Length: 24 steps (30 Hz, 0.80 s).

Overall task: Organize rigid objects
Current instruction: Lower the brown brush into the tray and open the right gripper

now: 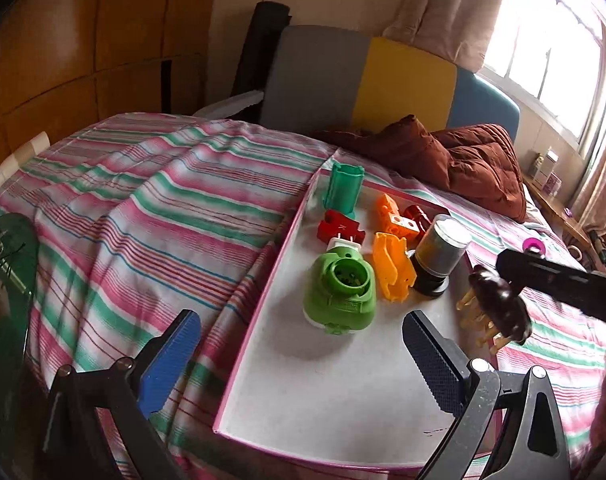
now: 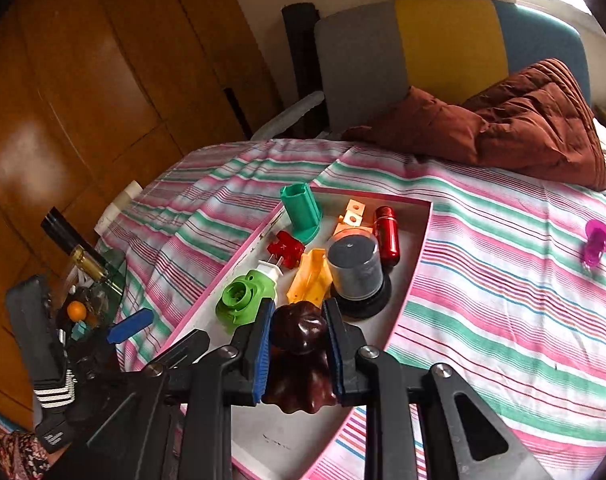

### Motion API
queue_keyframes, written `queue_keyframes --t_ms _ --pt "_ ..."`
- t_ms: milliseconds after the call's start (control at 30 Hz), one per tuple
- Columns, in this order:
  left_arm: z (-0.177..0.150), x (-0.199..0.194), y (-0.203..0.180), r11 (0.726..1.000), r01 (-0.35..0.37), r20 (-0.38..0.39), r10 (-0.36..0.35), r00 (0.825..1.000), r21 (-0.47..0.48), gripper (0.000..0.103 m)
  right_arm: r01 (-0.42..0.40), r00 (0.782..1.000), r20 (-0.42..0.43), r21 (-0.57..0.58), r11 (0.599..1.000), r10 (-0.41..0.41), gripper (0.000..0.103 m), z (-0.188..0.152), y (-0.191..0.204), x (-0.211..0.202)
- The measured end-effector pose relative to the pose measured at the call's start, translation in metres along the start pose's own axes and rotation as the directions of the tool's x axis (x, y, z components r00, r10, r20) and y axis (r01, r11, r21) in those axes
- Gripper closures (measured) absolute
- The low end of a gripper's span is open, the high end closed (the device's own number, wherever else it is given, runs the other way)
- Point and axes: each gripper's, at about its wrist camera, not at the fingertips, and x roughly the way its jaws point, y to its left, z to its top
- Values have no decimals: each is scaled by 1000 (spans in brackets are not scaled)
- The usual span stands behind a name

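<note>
The dark brown hair claw [image 2: 299, 344] sits clamped between the right gripper [image 2: 299, 354] jaws.

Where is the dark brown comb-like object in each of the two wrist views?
Left wrist view: the dark brown comb-like object is at the right edge, over the tray's right side, held by the right gripper, pale teeth pointing down.
Right wrist view: it is at bottom centre, clamped between the right gripper's blue pads.
Shared landmark: the grey-capped jar on a black base stands just beyond it in both.
</note>
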Motion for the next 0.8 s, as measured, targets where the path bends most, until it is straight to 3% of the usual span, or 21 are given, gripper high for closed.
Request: queue_keyframes --t_ms 467,600,800 --pt "-1 -2 4 1000 2 -2 -2 1000 -25 1 122 991 -42 -75 990 -125 76 -2 3 49" --pt "-1 -3 3 1000 3 3 -2 1000 -25 1 132 991 -18 -72 989 -134 69 -1 5 42" --pt "-3 -2 0 1000 9 -9 -9 1000 -22 1 123 992 8 -69 990 -123 69 -2 5 20"
